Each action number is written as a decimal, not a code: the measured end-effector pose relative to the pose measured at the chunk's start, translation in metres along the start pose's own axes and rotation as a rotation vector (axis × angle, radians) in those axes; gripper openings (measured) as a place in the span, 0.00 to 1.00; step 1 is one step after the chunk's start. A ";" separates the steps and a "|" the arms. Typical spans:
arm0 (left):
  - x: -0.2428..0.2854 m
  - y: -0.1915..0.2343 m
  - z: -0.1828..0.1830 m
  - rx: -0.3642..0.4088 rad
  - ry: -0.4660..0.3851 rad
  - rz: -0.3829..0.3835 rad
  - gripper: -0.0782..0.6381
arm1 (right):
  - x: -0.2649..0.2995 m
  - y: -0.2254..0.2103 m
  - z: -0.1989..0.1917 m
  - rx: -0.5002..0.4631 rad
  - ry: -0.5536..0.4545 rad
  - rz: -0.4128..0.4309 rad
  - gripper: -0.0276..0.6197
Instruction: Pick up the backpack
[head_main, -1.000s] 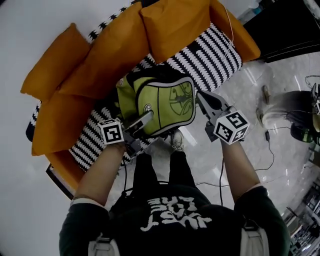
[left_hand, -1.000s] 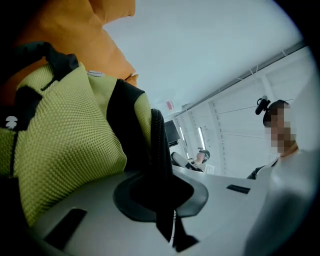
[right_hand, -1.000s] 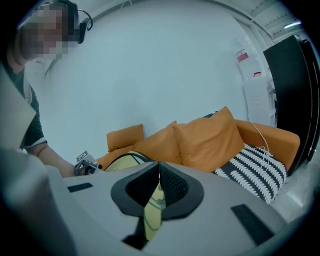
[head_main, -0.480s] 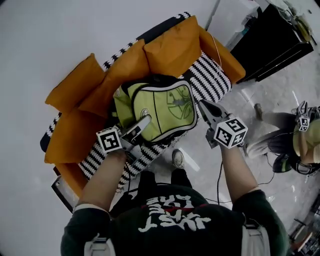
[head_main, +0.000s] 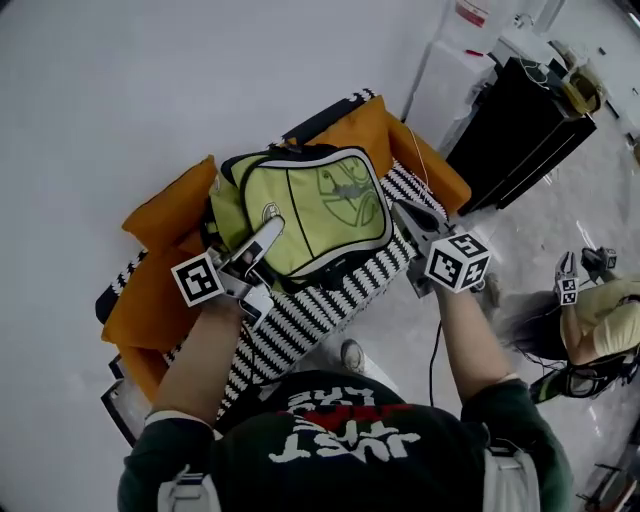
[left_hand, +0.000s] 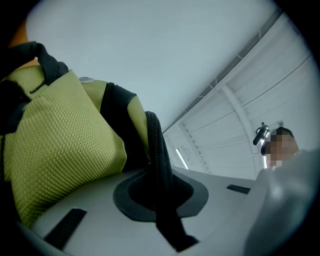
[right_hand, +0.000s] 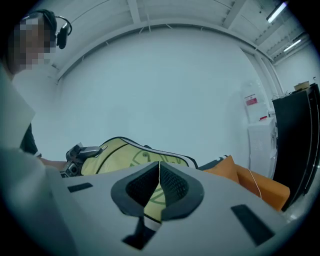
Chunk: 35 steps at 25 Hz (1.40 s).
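The lime-green backpack (head_main: 300, 212) with black trim hangs tilted above the sofa, held from both sides. My left gripper (head_main: 262, 236) is shut on it at its lower left; in the left gripper view the jaws (left_hand: 159, 182) pinch a black ribbed strap (left_hand: 156, 145) beside the green mesh fabric (left_hand: 55, 150). My right gripper (head_main: 402, 213) is shut on the backpack's right edge; in the right gripper view the pads (right_hand: 172, 187) clamp a fold of green fabric with white and black trim (right_hand: 152, 200), and the backpack's body (right_hand: 125, 152) rises beyond.
Below the backpack is a sofa with a black-and-white striped seat (head_main: 320, 300) and orange cushions (head_main: 165, 215). A black cabinet (head_main: 520, 130) and a white unit (head_main: 450, 70) stand at the right. Another person (head_main: 590, 320) crouches on the glossy floor at right.
Both grippers have risen with the backpack, which has left the striped seat and now hangs in front of the orange cushions. The sofa looks smaller and lower in the head view.
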<state>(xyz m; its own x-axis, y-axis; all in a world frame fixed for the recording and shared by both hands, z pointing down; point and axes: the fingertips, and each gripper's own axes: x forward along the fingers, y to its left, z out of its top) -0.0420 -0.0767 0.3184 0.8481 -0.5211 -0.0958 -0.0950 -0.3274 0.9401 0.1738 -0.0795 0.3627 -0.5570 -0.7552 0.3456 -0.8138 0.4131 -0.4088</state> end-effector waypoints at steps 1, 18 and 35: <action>0.000 -0.016 0.009 0.018 -0.007 -0.010 0.15 | -0.002 0.008 0.013 0.001 -0.013 0.009 0.09; 0.000 -0.241 0.122 0.305 -0.132 -0.157 0.15 | -0.042 0.104 0.213 -0.194 -0.238 0.113 0.09; -0.033 -0.298 0.189 0.376 -0.293 -0.167 0.15 | -0.052 0.132 0.291 -0.274 -0.308 0.104 0.09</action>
<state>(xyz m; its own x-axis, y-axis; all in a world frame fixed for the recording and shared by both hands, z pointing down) -0.1402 -0.1111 -0.0210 0.6908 -0.6193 -0.3731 -0.1976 -0.6581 0.7266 0.1436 -0.1344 0.0448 -0.5965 -0.8021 0.0292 -0.7932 0.5835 -0.1744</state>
